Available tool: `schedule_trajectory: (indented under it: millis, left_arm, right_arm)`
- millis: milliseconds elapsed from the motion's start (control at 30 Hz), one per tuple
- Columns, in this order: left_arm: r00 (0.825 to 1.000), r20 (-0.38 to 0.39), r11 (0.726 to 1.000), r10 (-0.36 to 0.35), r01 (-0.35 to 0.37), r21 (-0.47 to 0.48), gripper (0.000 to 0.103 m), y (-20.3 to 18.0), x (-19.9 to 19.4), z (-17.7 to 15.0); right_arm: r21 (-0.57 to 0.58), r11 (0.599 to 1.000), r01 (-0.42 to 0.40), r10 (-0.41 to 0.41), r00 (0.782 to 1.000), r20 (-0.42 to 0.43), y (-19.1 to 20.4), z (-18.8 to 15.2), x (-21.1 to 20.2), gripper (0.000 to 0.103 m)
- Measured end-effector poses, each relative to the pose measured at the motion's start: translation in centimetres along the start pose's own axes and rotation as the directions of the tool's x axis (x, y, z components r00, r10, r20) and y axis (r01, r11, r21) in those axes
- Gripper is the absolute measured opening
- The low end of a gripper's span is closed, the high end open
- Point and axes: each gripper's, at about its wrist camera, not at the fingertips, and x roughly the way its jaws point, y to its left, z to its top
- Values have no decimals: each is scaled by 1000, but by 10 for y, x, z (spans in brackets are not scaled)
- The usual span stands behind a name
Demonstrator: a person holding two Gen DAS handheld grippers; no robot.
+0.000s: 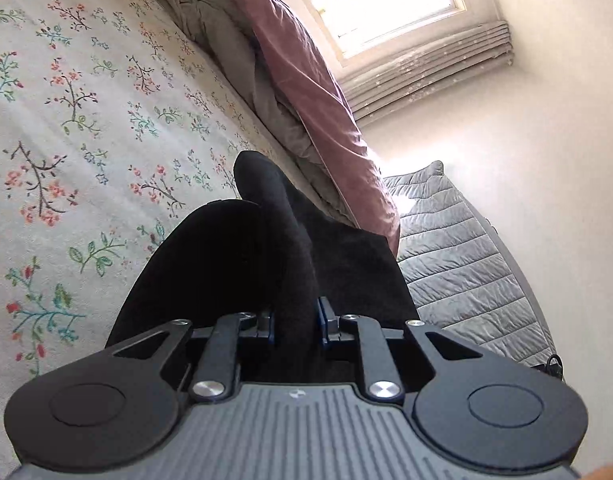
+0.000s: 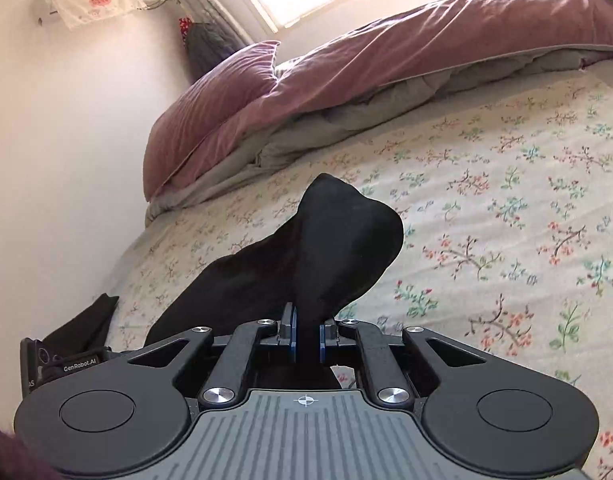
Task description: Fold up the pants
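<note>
Pinching left: our left gripper point(image 1: 296, 318) clamps black pants point(image 1: 266, 248) between its fingers.
Right: our right gripper point(image 2: 306, 334) nips them too, above the floral sheet point(image 2: 486, 200).

Left gripper point(image 1: 295, 322) jaws clamp black pants point(image 1: 242, 264) above floral bedsheet point(image 1: 66, 120).

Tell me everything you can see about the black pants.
The pants are plain black, soft matte cloth, maybe fleece or knit; no seams, pockets or waistband can be made out. They are pinched in two places: the left gripper and the right gripper are each shut on a bunched fold, which pokes up past the fingers in a rounded hump. The rest sags away below, over the flowered sheet of the bed. Whether any part rests on the sheet cannot be told.
</note>
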Motion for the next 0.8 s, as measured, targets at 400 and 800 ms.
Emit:
schedule_trajectory:
  millis: [400,800]
  left_arm:
    - [943,53,942,330,-332,49,42,16,16,29]
    - [924,-62,892,378,-346,291,47,-43,-29,-4]
  right_arm:
    - [20,974,227,-225,971,-79,-65,7,56,42]
    - [57,987,150,-151,989,4,-51,-10,-21,67]
